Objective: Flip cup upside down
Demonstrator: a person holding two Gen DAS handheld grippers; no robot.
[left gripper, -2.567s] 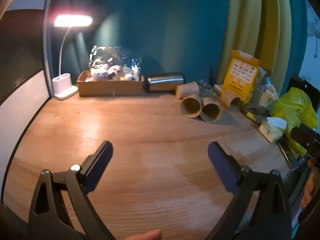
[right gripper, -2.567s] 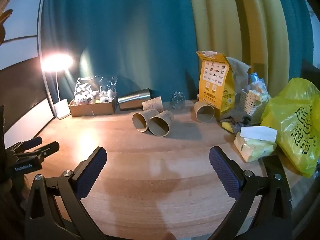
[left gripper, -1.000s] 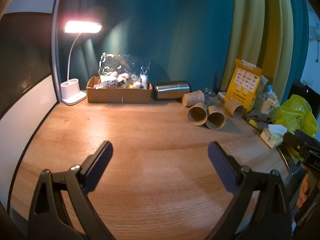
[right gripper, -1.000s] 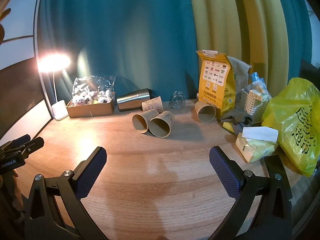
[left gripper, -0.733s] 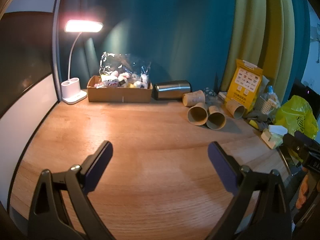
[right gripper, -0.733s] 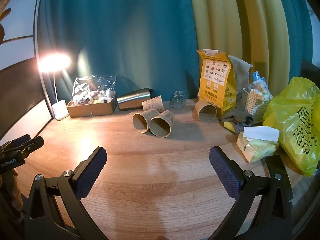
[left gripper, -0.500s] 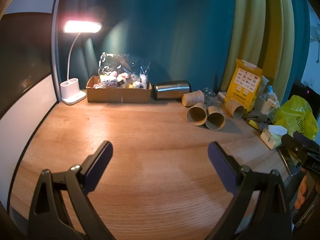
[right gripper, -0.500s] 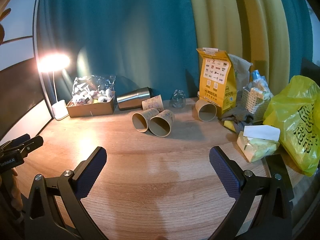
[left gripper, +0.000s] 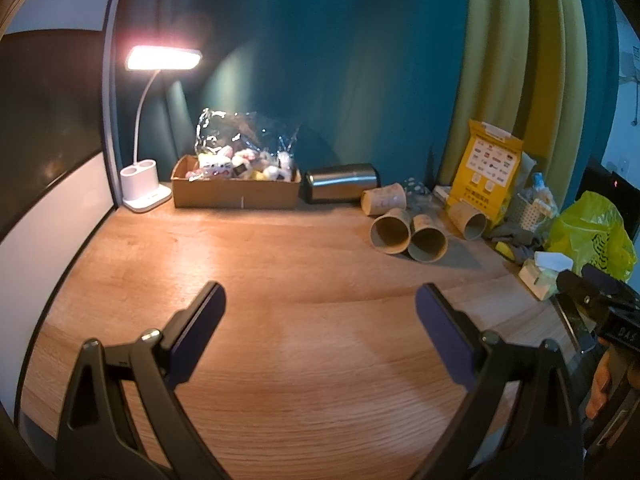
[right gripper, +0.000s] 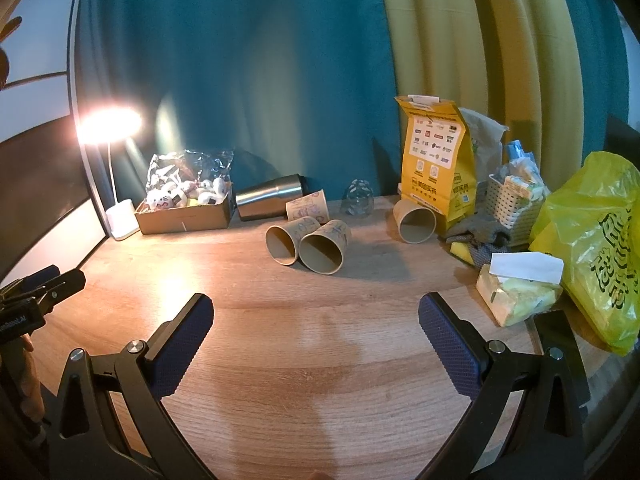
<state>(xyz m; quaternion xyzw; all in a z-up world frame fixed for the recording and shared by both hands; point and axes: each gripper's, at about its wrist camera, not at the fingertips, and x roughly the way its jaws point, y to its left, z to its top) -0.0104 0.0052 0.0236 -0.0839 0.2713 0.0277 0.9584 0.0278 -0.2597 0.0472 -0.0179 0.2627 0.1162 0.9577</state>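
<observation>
Several brown paper cups lie on their sides at the back of the wooden table (right gripper: 320,360). Two lie side by side, mouths toward me (right gripper: 322,247) (right gripper: 288,240); they also show in the left wrist view (left gripper: 428,238) (left gripper: 391,231). Another cup (right gripper: 307,205) lies behind them and one (right gripper: 414,222) lies by the yellow bag. My left gripper (left gripper: 320,312) is open and empty over the near table, far from the cups. My right gripper (right gripper: 316,320) is open and empty, also well short of them.
A lit desk lamp (left gripper: 146,196) and a cardboard box of toys (left gripper: 236,188) stand at the back left. A steel tumbler (right gripper: 269,196) lies beside them. A yellow paper bag (right gripper: 436,160), a basket (right gripper: 514,196), a tissue pack (right gripper: 520,292) and a yellow plastic bag (right gripper: 596,240) crowd the right.
Both grippers stay open. The left view has pulled back and up a little since the earliest frame; the right view has barely shifted. The cups have not moved.
</observation>
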